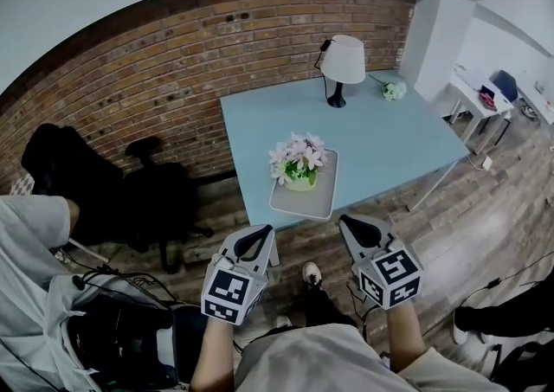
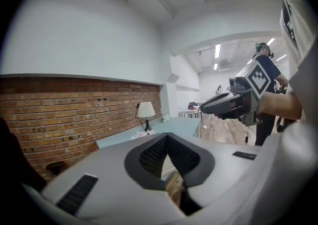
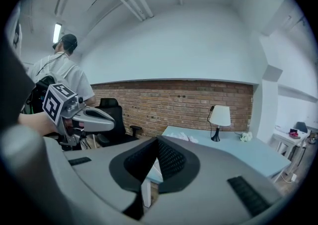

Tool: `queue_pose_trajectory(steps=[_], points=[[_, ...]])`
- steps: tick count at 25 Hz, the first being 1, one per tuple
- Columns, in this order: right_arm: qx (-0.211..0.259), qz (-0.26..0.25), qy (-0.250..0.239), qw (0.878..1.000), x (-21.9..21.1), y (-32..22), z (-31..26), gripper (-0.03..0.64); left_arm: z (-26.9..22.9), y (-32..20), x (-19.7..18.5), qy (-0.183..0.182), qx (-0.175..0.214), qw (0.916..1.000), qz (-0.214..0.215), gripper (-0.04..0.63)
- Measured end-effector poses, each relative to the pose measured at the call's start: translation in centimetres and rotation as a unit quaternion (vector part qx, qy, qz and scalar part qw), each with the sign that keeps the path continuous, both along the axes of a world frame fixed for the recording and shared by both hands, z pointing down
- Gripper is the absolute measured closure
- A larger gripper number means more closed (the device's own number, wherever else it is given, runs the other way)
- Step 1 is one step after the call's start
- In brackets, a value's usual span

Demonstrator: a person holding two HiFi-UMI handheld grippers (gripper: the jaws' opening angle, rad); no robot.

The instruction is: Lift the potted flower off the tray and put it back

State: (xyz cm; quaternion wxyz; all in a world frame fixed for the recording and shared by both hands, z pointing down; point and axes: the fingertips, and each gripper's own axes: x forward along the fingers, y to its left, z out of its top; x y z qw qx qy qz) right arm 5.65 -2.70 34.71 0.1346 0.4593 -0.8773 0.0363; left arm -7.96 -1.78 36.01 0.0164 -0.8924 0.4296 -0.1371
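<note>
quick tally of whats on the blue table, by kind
potted flower: 1
tray: 1
lamp: 1
loose flower sprig: 1
total: 4

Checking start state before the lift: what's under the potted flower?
A pale rectangular tray, lying on the light blue table. The potted flower stands toward the tray's far end. The patch of tray directly beneath it is covered, so anything there cannot be seen.
</note>
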Motion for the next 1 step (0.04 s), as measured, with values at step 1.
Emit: queue_pose_trajectory(steps=[1], points=[[-0.001,0.0,0.001,1.0,0.12,-0.01,0.17,0.595,0.16,-0.02,0.11,-0.001,-0.001,1.0,0.0,0.572]])
